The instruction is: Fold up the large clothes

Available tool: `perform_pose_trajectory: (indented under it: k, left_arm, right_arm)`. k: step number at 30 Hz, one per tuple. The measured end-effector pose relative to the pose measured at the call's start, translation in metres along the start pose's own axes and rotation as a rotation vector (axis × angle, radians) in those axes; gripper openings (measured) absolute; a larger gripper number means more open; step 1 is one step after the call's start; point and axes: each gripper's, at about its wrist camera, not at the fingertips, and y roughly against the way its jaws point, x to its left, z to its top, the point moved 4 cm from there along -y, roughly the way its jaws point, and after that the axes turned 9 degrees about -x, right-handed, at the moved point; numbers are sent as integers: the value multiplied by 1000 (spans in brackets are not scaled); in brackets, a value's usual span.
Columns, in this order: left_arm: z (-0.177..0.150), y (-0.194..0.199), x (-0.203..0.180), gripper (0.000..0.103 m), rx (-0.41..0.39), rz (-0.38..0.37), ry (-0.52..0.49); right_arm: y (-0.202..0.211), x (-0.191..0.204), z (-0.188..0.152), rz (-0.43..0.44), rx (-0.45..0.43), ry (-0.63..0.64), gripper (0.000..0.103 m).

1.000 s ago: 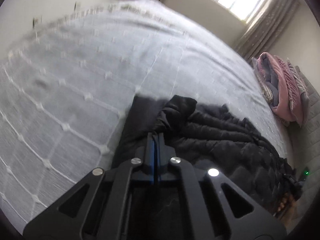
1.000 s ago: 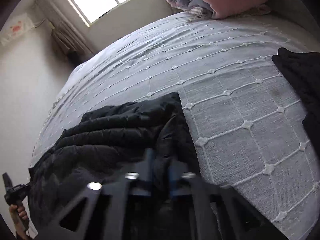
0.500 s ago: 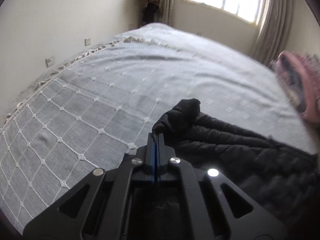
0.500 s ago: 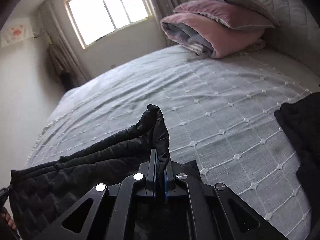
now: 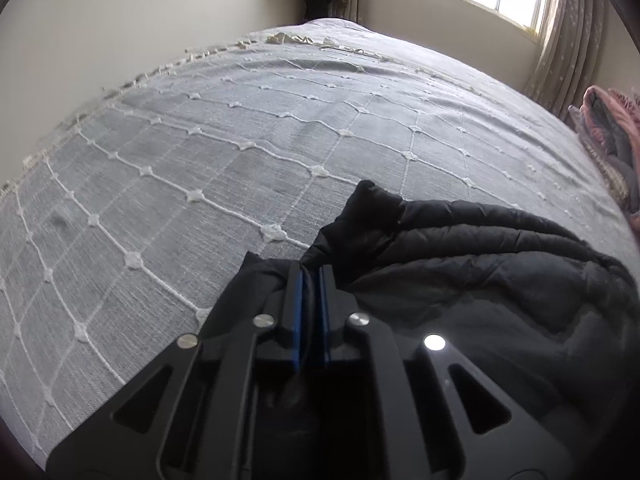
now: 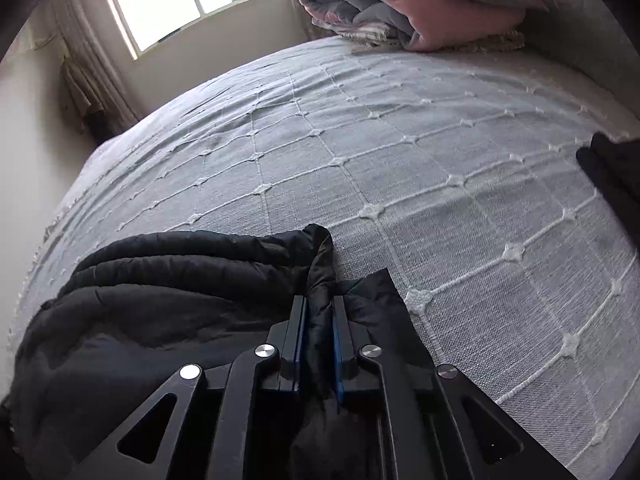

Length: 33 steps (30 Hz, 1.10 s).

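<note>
Pinching the black puffer jacket between them, left gripper and right gripper have lowered it onto the grey bedspread.

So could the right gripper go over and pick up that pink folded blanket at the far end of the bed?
Probably not yet: the right gripper is shut on the black jacket, and the pink blanket lies apart across the bedspread.
</note>
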Motion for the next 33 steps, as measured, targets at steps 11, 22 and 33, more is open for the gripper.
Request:
perform_pose_trajectory:
  k: [11, 22, 33]
  left_arm:
    - [0, 158, 67, 65, -17, -37, 149]
    - [-76, 199, -51, 73, 8, -146, -23]
    - [-138, 150, -113, 74, 66, -115, -141]
  right_arm:
    - [144, -23, -9, 149, -76, -192, 98]
    - [194, -46, -77, 142, -52, -209, 98]
    - [152, 16, -100, 63, -3, 213, 97]
